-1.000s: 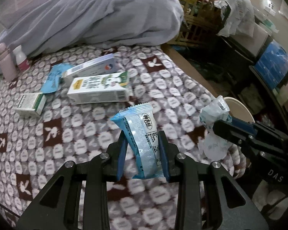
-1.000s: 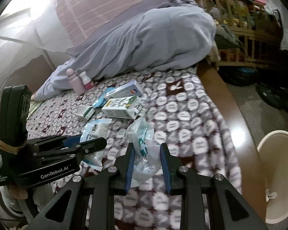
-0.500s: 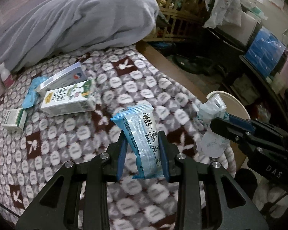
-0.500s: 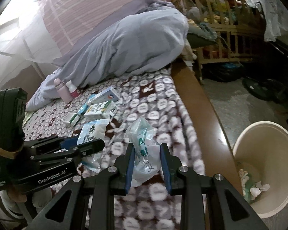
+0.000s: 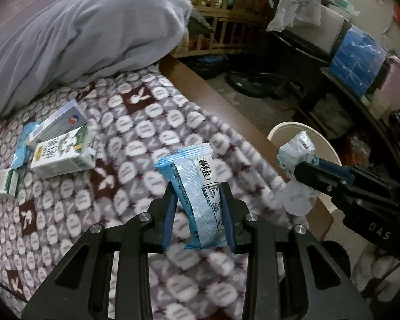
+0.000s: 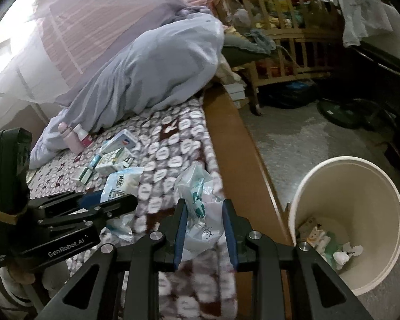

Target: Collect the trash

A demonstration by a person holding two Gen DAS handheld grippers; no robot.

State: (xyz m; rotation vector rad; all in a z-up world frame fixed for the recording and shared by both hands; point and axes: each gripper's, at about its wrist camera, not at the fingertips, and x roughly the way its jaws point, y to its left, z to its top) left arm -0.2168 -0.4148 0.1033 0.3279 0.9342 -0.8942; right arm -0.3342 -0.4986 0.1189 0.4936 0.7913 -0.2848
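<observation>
My left gripper [image 5: 198, 208] is shut on a blue snack wrapper [image 5: 197, 192], held upright above the patterned bed blanket [image 5: 136, 138]. In the right wrist view the same left gripper [image 6: 125, 202] shows at the left with the blue wrapper [image 6: 120, 184]. My right gripper [image 6: 204, 221] is shut on a crumpled clear plastic bag [image 6: 200, 205], near the bed's edge. From the left wrist view the right gripper [image 5: 298, 168] and its plastic bag [image 5: 296, 157] hang before the cream waste bin [image 5: 280, 130]. The bin [image 6: 386, 213] stands on the floor to the right with crumpled trash inside.
Cartons [image 5: 64, 152] and a small box [image 5: 5, 184] lie on the blanket, with bottles [image 6: 74, 138] by the grey duvet [image 6: 152, 74]. A wooden bed rail [image 6: 240, 154] runs between bed and bin. A wooden crib [image 6: 280, 26] and clutter stand behind.
Both grippers have swung to the right, away from the cartons and toward the bed's edge. The waste bin has come fully into view and nearer. Both grips are unchanged.
</observation>
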